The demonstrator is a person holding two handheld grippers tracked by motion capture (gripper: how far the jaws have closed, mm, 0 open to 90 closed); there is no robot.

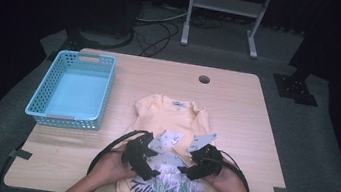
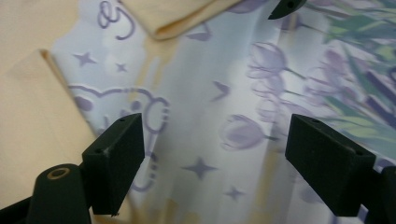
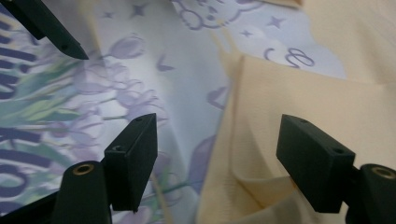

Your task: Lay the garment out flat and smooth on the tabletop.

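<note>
1. A pale yellow T-shirt (image 1: 170, 121) lies face up at the near middle of the tabletop (image 1: 237, 110), its collar toward the far edge and its hem hanging over the near edge. Its printed panel shows purple tulips, stars and the words "Tulip flower"; both sleeves are folded inward over the front.
2. The left hand-held gripper (image 1: 148, 166) and the right hand-held gripper (image 1: 187, 168) hover close above the print, side by side, each with jaws spread wide and holding nothing. In the right gripper view, the jaws straddle the edge of a folded sleeve (image 3: 299, 116).
3. The tabletop is light wood with a round cable hole (image 1: 204, 79) near its far edge, standing on grey carpet in a dark room.
4. An empty blue perforated basket (image 1: 103, 91) sits at the far left, well apart from the shirt. A white metal frame (image 1: 224, 5) stands beyond the table.
</note>
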